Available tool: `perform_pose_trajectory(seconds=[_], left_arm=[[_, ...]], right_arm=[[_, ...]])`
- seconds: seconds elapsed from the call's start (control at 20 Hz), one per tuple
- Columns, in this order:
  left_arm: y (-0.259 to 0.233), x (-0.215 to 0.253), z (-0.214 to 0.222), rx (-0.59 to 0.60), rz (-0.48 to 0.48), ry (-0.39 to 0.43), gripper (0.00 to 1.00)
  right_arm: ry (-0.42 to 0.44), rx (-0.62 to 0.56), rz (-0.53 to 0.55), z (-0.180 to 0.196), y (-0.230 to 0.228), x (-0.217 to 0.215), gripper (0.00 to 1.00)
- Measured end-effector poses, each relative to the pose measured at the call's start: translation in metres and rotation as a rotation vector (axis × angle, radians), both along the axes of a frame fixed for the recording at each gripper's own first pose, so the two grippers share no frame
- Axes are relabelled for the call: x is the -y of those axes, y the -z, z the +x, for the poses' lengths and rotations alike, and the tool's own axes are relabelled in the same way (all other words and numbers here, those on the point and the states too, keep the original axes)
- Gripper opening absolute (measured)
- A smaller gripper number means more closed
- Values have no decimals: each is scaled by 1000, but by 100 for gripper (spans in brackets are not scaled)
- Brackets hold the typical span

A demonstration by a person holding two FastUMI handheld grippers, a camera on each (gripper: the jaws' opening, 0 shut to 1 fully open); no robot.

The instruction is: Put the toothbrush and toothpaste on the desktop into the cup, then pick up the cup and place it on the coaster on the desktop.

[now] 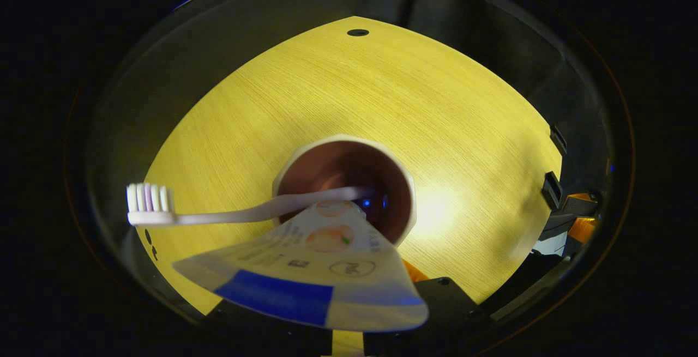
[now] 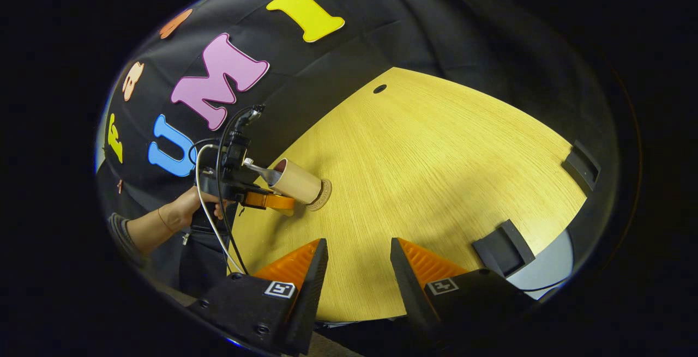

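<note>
Right gripper [image 2: 357, 270] is idling low over the near edge of the desktop [image 2: 436, 161], jaws wide apart and holding nothing. Farther off and to the left in the right gripper view, a hand [image 2: 188, 204] is carrying the left gripper [image 2: 272, 200], which is reaching to the side of the cup [image 2: 297, 182]; whether both fingers are actually clamping it I cannot tell. The cup's base is sitting on or just touching the round coaster [image 2: 324, 194]; exact centring is unclear. In the left gripper view the camera is looking down into the cup mouth: toothpaste tube [image 1: 311, 275] nearest, leaning out over the near rim, toothbrush [image 1: 218, 212] sticking out left with its bristles well clear of the rim. Looks like the placing step is nearly done. Advice: lower straight, keep the cup upright so the tall contents are not tipping it, centre the base on the coaster, then open slowly and back off sideways without clipping the toothbrush.
</note>
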State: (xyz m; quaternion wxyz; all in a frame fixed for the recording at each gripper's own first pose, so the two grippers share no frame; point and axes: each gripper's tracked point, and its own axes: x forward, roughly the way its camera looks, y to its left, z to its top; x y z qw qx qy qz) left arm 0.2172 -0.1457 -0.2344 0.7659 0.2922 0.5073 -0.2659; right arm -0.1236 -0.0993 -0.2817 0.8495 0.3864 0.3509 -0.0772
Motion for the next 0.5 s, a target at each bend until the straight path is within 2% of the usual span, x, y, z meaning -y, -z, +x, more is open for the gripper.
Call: perform_pose_trajectory(seconds=[0.5], left_arm=[[4, 3, 1, -2, 23, 0, 68]], right_arm=[[69, -57, 37, -13, 14, 13, 72]])
